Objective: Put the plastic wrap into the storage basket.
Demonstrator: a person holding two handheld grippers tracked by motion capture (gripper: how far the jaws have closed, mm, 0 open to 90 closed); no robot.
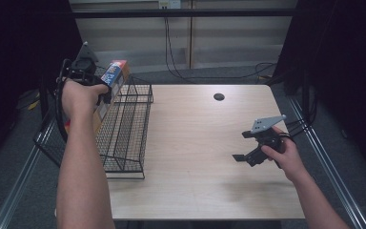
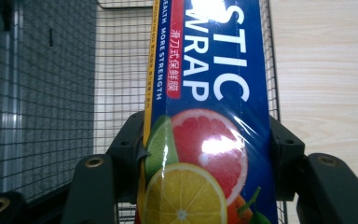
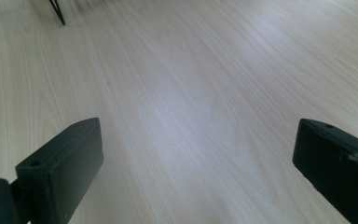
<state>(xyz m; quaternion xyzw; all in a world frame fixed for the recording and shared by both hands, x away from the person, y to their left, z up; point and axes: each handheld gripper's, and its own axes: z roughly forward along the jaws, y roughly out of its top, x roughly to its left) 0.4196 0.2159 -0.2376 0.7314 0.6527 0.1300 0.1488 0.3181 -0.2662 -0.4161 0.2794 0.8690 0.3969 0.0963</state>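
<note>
While clamped in the left gripper (image 2: 205, 163), the plastic wrap box (image 2: 205, 93) runs lengthwise toward the frame top, over the wire basket (image 1: 124, 133). Right gripper (image 1: 248, 153) at lower right gapes wide, holding nothing.

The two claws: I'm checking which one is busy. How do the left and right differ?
The left claw is shut on a plastic wrap box above the wire basket; the right claw is open, holding nothing. The left is raised at the table's edge; the right sits low over the table. Both are hand-held.

A long blue plastic wrap box (image 2: 205, 116) with pictures of cut fruit is sitting at the upper left of the high view, hanging tilted above the black wire basket (image 1: 124, 138).
</note>
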